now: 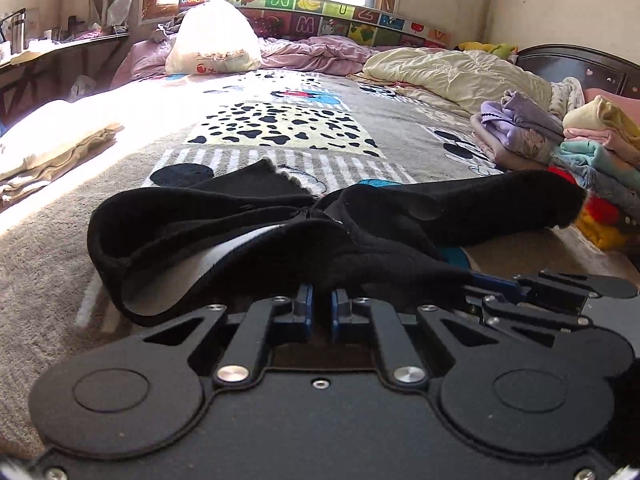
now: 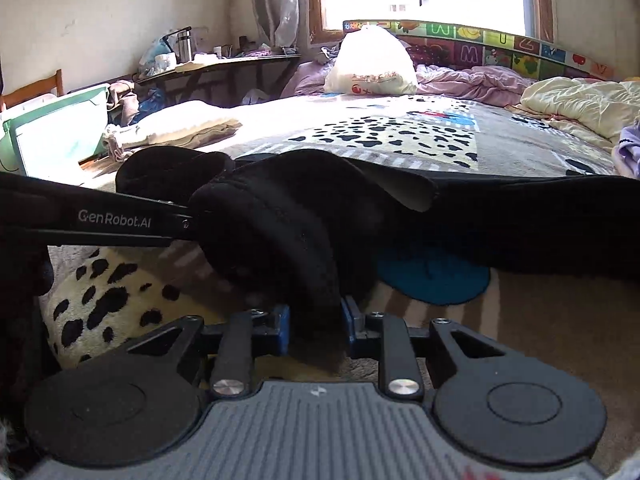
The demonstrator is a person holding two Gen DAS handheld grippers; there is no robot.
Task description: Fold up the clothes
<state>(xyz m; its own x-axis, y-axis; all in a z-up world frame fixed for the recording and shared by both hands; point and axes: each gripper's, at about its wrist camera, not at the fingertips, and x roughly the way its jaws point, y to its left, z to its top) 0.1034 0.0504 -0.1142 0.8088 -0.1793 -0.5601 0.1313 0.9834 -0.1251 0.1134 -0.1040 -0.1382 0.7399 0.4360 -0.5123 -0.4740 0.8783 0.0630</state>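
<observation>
A black fleece garment [image 1: 248,232] with a pale inner lining lies bunched on the patterned bed blanket [image 1: 280,120]. My left gripper [image 1: 320,304] is shut on its near edge, blue pads close together. In the right wrist view the same black garment [image 2: 288,224] stretches across the bed. My right gripper [image 2: 314,324] is shut on a thick fold of it, so its jaws stand wider apart. The right gripper's body shows at the right of the left wrist view [image 1: 560,292]. The left gripper's body crosses the left of the right wrist view [image 2: 112,220].
A stack of folded colourful clothes [image 1: 592,152] sits at the right. A folded cream garment [image 1: 52,148] lies at the left. A white plastic bag [image 1: 212,40], pink bedding [image 1: 320,52] and a cream quilt [image 1: 460,72] lie at the far side. A green bin [image 2: 56,128] and cluttered table [image 2: 216,64] stand left of the bed.
</observation>
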